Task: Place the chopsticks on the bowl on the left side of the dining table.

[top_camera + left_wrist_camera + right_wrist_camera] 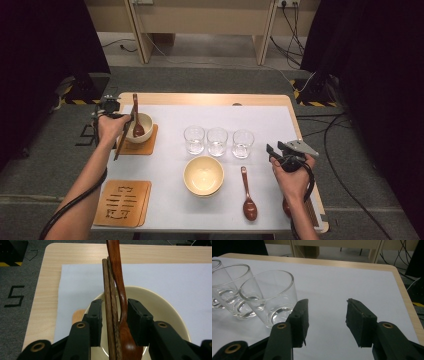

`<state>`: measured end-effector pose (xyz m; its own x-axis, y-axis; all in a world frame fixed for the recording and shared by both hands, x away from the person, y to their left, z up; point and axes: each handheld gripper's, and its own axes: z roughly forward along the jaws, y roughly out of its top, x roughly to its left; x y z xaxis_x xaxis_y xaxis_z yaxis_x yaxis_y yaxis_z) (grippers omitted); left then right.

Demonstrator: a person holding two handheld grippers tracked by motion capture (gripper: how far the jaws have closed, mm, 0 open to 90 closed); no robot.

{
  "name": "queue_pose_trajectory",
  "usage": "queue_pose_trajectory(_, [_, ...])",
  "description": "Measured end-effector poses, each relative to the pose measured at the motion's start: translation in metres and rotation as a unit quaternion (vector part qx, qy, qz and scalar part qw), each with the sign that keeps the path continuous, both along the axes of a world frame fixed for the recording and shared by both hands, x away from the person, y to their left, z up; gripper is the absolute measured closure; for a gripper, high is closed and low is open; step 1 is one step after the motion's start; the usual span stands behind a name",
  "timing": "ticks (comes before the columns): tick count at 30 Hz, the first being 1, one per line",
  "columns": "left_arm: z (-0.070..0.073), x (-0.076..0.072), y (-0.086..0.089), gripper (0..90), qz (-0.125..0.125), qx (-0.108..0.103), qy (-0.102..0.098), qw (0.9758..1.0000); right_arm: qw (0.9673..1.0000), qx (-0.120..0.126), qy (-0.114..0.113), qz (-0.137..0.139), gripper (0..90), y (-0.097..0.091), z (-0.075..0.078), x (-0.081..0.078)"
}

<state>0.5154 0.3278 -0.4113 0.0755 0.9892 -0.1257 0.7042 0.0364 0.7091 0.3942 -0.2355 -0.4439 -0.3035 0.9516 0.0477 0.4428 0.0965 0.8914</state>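
Over at the far left of the bench [210, 99], the left claw [113, 315] hangs above a cream bowl [145, 121] that sits on a wooden coaster [150, 145]. Between its jaws stand a pair of chopsticks [110, 302] and a brown spoon [120, 290], whose scoop rests down in the bowl. The jaws are partway apart: the right pad lies against the spoon's neck, while a gap shows between the left pad and the chopsticks, so it does not look like a firm grip.

The right claw [327, 315] is held near the right edge of the white sheet [270, 120], jaws apart with nothing between them. Just beside its left jaw stands a glass [270, 295], the nearest of three glasses in a row.

In the middle of the bench sits a second cream bowl [203, 175], with another spoon [247, 195] lying to its right. A second coaster [122, 202] lies at the near left corner.
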Motion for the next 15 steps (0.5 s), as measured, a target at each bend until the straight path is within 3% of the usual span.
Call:
queue_pose_trajectory(5, [0.006,-0.023,0.007,67.7,-0.018,-0.011,-0.01,0.9997,1.0,-0.001,-0.003,-0.002,53.0,-0.001,0.001,0.0])
queue_pose_trajectory(10, [0.005,-0.042,0.016,74.1,-0.032,-0.018,-0.007,0.9993,1.0,0.0,-0.002,-0.003,53.0,-0.002,0.0,0.0])
queue_pose_trajectory(15, [0.005,-0.061,0.023,79.4,-0.042,0.003,-0.007,0.9991,1.0,0.002,-0.001,-0.003,53.2,-0.001,0.002,-0.001])
